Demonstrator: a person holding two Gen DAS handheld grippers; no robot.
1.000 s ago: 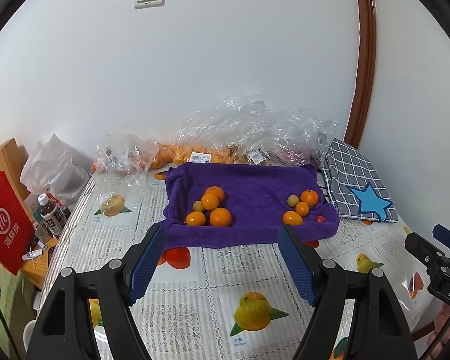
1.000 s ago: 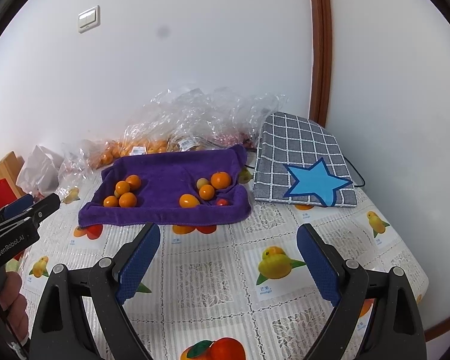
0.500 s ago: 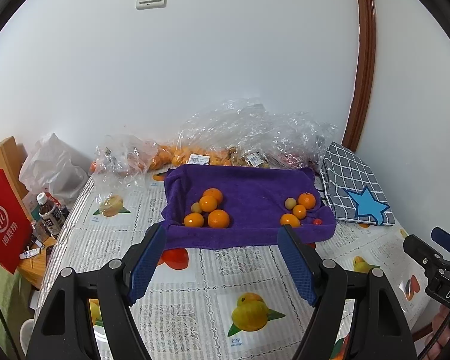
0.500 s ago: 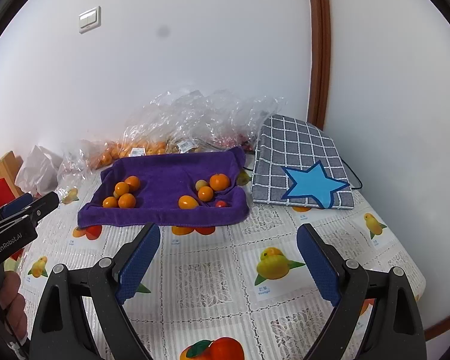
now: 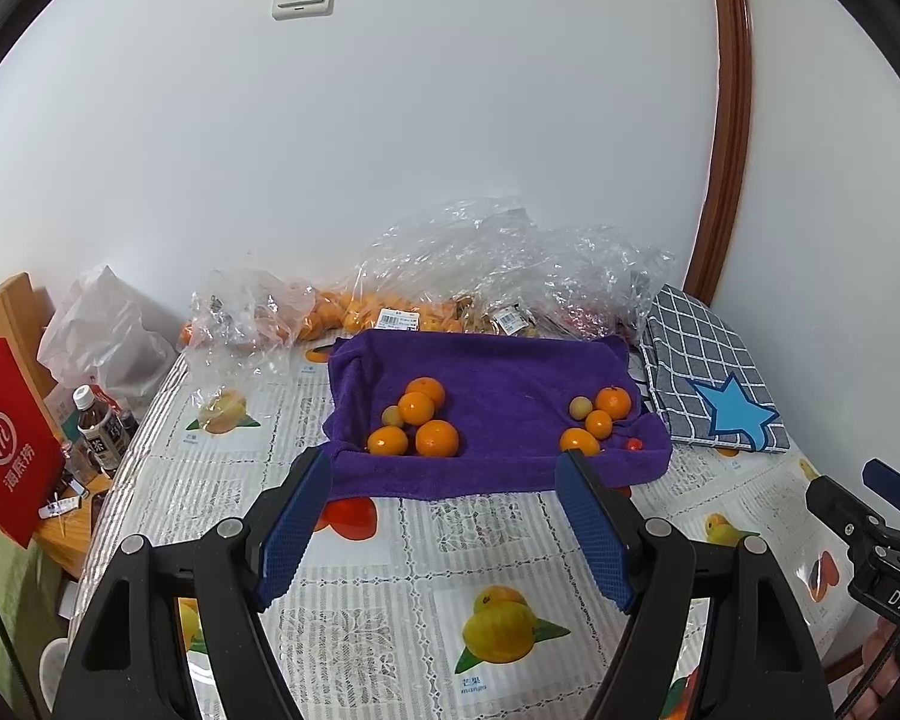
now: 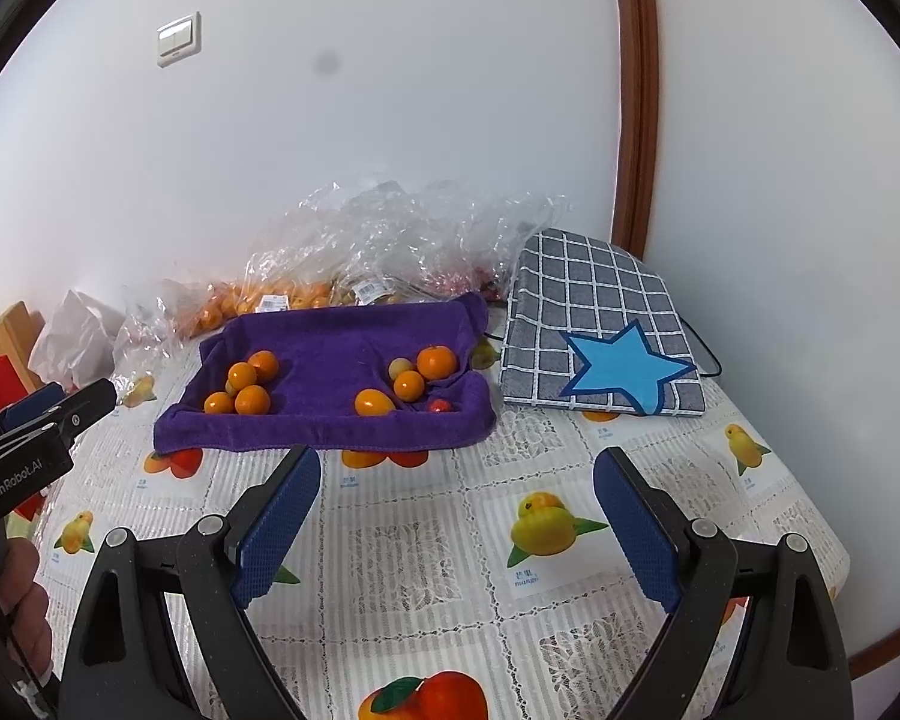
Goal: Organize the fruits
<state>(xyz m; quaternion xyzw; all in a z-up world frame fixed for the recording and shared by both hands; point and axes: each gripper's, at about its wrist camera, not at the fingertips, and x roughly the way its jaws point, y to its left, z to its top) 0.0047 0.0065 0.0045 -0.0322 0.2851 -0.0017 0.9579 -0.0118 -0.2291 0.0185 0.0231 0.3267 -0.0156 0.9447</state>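
Left fruit cluster point(image 5: 417, 423): four oranges and a pale fruit touching, on the purple towel point(image 5: 498, 378).
Right fruit cluster point(image 5: 597, 420): near the towel's front-right corner, with a small red fruit point(image 5: 632, 444).
Left gripper point(image 5: 444, 528): fingers spread, empty, short of the towel.
Right gripper point(image 6: 456, 525): fingers spread, empty.
Risk: round fruit may roll when nudged; the red one could slip off the soft edge onto the worktop point(image 6: 426, 546).

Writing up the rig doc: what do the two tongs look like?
Both alike: left tongs and right tongs have black arms with silver rivets and blue textured pads. White "GenRobot.AI" lettering marks the left body; a thin black cable runs by the right one.
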